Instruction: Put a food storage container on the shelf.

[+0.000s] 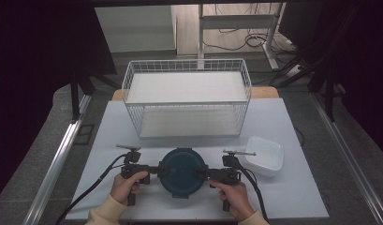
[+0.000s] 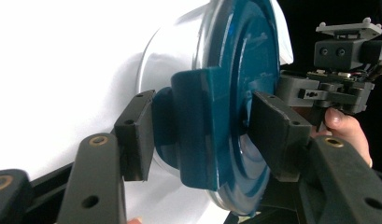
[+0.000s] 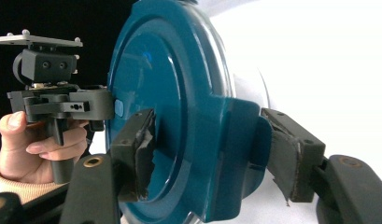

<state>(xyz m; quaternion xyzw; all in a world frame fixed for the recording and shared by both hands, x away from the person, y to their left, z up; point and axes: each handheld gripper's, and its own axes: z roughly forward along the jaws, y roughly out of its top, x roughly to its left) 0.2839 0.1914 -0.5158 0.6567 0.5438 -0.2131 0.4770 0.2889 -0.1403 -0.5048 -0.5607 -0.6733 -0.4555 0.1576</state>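
A round container with a dark teal lid [image 1: 182,172] sits near the table's front edge. My left gripper [image 1: 160,171] comes at it from the left, its jaws closed over the lid's left side latch [image 2: 193,126], one pad on the latch's outer face and the other on the lid top [image 2: 244,70]. My right gripper [image 1: 202,173] mirrors it on the right. There one pad rests on the lid [image 3: 165,93] and the other against the right latch [image 3: 240,149]. The pale container body [image 2: 170,56] shows under the lid.
A white wire basket [image 1: 187,101] stands behind the container at mid-table. A white square bowl [image 1: 265,154] lies just right of my right gripper. The white table [image 1: 292,197] ends close in front of the hands; dark stands flank it.
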